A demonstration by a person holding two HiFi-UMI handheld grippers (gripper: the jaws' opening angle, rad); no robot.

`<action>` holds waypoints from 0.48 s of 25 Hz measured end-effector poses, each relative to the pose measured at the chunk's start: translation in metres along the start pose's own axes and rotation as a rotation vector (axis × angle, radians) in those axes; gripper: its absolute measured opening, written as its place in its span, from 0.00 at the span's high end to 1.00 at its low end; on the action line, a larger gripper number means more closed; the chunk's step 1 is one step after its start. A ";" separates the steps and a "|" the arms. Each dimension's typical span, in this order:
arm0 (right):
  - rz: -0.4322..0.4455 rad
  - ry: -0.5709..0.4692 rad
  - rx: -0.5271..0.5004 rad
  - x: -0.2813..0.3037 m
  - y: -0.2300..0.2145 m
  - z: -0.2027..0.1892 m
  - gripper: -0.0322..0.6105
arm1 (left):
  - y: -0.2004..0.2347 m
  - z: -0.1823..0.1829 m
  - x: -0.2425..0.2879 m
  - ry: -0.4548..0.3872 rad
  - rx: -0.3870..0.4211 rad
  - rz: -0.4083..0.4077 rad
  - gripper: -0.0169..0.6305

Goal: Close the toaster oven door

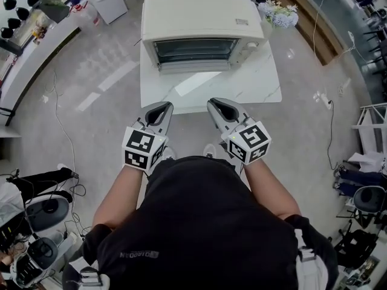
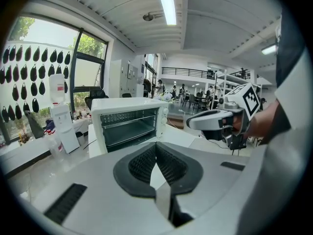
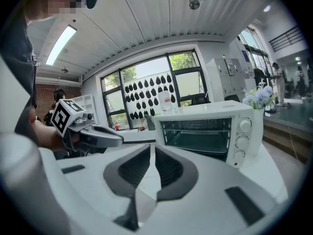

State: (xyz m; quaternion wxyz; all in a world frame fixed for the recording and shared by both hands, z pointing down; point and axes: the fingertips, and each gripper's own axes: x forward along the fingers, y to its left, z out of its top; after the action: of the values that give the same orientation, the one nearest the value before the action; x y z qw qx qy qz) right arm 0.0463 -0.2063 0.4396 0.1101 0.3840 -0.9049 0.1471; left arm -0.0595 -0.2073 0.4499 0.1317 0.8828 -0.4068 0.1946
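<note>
Jaws of the left gripper are pressed together at the tips, with nothing between them. Jaws of the right gripper stand a sliver apart, with a thin slit of pale tabletop showing through and nothing in the gap. Both grippers are held side by side in front of the toaster oven, well short of it and off the near edge of the table, touching neither. Each gripper view shows the other gripper off to its inner side, at about the same height. The toaster oven sits at the far side of the white marble-patterned table, front facing the person. Its door is open, folded down and forward from the bottom edge of the front, so the dark cavity and wire rack are exposed. Three control knobs run down the panel on the oven's right. A vase of pale flowers stands just beyond the oven's right rear corner. A water dispenser stands on the floor, well apart from the oven on its left. The person's forearms are bare, and the torso in a dark shirt fills the lower head view.
</note>
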 end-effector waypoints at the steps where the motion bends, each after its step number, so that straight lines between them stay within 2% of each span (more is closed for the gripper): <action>1: -0.002 -0.002 -0.006 0.000 0.000 0.001 0.92 | 0.001 0.001 0.000 -0.001 0.001 0.003 0.97; 12: -0.023 -0.027 -0.013 -0.003 0.000 0.003 0.84 | -0.003 0.000 -0.001 -0.001 0.010 -0.010 0.97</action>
State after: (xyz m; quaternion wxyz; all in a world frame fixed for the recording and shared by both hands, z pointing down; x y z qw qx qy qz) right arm 0.0482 -0.2058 0.4361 0.1020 0.3955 -0.9028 0.1350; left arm -0.0575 -0.2046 0.4489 0.1282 0.8856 -0.4013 0.1954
